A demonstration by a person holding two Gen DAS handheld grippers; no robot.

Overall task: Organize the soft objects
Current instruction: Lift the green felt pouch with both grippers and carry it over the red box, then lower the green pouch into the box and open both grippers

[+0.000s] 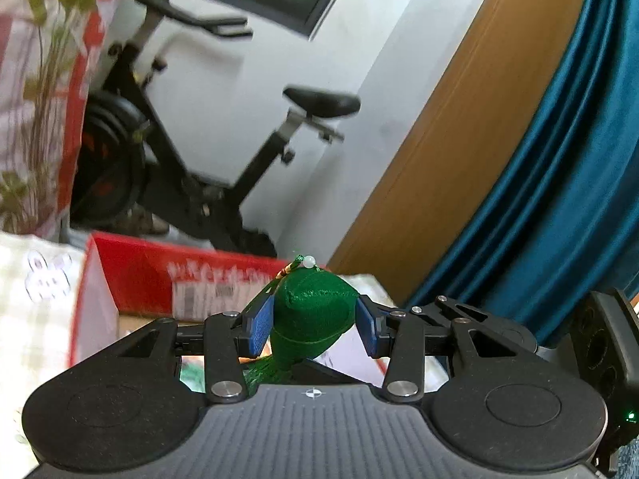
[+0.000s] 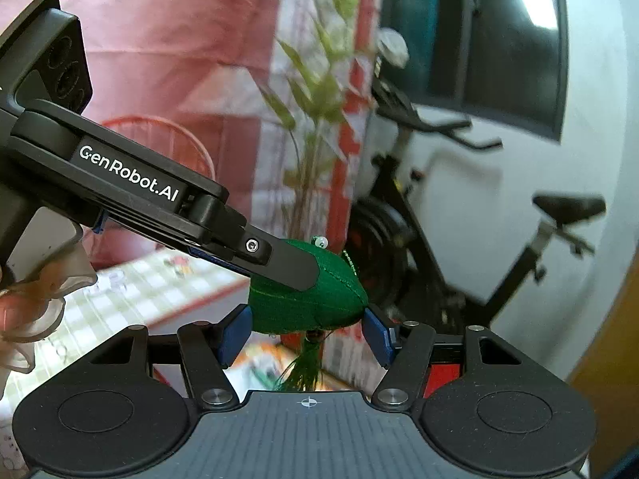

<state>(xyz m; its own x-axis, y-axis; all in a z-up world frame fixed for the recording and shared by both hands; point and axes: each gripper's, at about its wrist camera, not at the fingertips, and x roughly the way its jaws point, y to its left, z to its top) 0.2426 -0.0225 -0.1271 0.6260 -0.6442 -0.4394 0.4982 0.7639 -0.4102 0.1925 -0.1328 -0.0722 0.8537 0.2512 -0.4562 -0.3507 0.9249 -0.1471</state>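
Two handheld grippers, both matte black. The left gripper (image 1: 315, 321) has a ribbed dark grey deck behind the fingers, marked with a small white crosshair on its centre line. On either side of the deck sits a round black housing with a shallow circular recess. Flat black linkage bars run forward from silver pivot pins to the fingers (image 1: 261, 325), which carry blue textured pads on their inner faces. A small green light glows behind the right-hand housing. The right gripper (image 2: 305, 331) has the same build. Seen from it, the left gripper's side bears white lettering, "GenRobot.AI", and a silver screw near the fingertip.
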